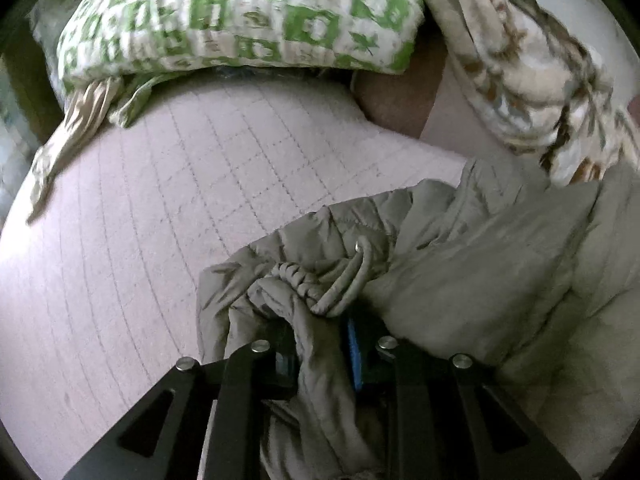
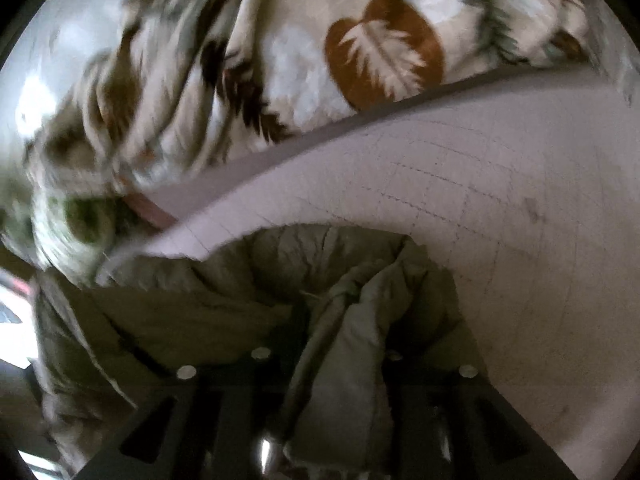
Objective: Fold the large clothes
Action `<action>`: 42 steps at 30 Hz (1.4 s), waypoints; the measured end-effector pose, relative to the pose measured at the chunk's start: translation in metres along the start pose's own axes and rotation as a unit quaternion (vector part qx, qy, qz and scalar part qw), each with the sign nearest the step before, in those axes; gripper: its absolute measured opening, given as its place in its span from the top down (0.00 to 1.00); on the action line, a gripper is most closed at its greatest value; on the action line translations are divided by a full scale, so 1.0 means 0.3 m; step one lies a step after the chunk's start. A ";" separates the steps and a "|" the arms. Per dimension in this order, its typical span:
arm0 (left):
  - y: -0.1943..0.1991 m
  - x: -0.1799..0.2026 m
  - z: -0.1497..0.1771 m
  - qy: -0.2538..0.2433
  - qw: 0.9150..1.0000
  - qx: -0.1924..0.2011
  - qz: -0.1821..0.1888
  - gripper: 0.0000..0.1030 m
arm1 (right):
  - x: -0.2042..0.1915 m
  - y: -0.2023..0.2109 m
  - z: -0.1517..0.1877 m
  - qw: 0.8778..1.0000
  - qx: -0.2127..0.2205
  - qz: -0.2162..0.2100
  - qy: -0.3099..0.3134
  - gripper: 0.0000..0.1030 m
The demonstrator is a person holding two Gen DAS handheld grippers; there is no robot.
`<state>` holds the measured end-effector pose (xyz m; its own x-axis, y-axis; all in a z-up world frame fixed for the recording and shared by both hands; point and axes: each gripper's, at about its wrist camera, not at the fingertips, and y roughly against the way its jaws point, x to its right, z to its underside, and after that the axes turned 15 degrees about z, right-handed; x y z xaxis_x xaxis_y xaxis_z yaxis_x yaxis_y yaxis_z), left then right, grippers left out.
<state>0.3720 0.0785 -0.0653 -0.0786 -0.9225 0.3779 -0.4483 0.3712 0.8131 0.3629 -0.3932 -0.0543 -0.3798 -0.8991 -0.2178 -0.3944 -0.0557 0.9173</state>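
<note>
left claw [image 1: 320, 344]: clamped on bunched hem of grey-green padded jacket [image 1: 460, 264] | right claw [image 2: 328, 364]: pinching a jacket [image 2: 192, 312] fold | jacket: crumpled on pink quilted bed [image 1: 168, 200], near pillow [image 1: 240, 16]

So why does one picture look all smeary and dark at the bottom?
Right wrist view: motion blur smears the leafy blanket at left, and the right gripper, shut on the jacket, sits in shadow. Left wrist view: sharper and brighter, the left gripper and the jacket's cord show clearly; only the green pillow is slightly blurred. Both bend at the edges.
</note>
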 end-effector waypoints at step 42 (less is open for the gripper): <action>-0.101 0.318 0.065 -0.112 0.983 -0.048 -0.135 0.00 | -0.181 -0.007 0.172 0.979 0.012 0.093 0.184 0.00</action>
<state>0.3606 -0.0228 -0.0625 -0.1670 -0.9850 0.0440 -0.3947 0.1076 0.9125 0.3410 -0.3218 -0.0615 -0.1221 -0.9884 0.0903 -0.3686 0.1296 0.9205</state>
